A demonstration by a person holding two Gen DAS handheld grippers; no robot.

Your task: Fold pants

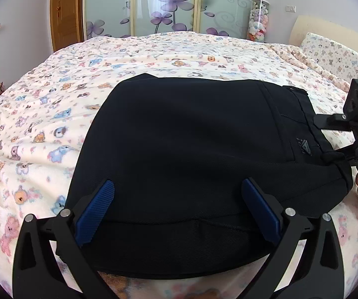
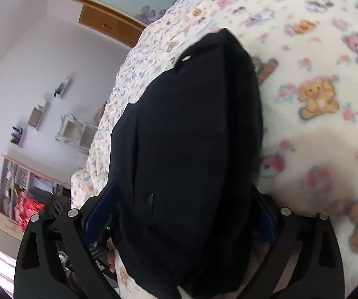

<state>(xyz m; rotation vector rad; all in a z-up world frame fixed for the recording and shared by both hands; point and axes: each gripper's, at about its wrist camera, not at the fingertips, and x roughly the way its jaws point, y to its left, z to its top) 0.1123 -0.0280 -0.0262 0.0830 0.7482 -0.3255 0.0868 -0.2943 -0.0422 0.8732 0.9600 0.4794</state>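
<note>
Black pants [image 1: 191, 149] lie folded on the bed, waistband toward the right. My left gripper [image 1: 177, 199] is open, its blue pads [image 1: 96, 211] spread wide over the near folded edge of the pants, gripping nothing. My right gripper [image 1: 328, 137] shows at the right edge of the left wrist view, at the waistband. In the right wrist view the pants [image 2: 186, 149] fill the gap between the right gripper's [image 2: 184, 214] wide-apart blue pads [image 2: 101, 211], with the cloth lying between them. The right pad is mostly hidden by cloth.
The bed is covered by a cream blanket with teddy-bear print [image 1: 54, 124]. A pillow [image 1: 333, 54] lies at the far right. A wardrobe with flower-patterned doors [image 1: 169, 7] and a wooden door [image 1: 64, 12] stand behind. Shelves [image 2: 24, 182] line the left wall.
</note>
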